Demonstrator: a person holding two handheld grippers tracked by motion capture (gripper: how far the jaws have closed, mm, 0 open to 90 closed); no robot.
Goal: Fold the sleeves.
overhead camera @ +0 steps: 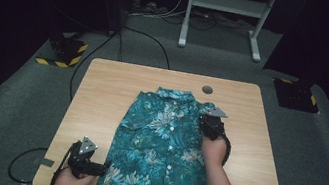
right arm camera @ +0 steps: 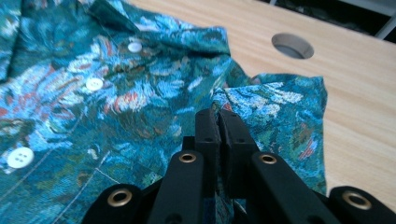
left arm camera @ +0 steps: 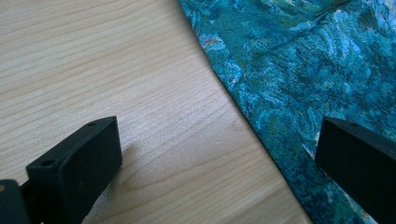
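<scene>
Teal shirt (overhead camera: 158, 145) | right gripper (right arm camera: 218, 122) fingers pinch sleeve | left gripper (left arm camera: 219, 154) fingers wide, straddling hem

Overhead forward-down; gripper cameras close on shirt (overhead camera: 159, 142)

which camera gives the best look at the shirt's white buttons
The right gripper view: three white buttons show large and sharp on the shirt. In the high view they are tiny dots; the left gripper view catches fabric at the shirt's edge.

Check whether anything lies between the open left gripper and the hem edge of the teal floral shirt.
Nothing visible does. The left gripper stands open over bare light wooden table, with the teal floral button-up shirt edge already running between its jaws.
</scene>
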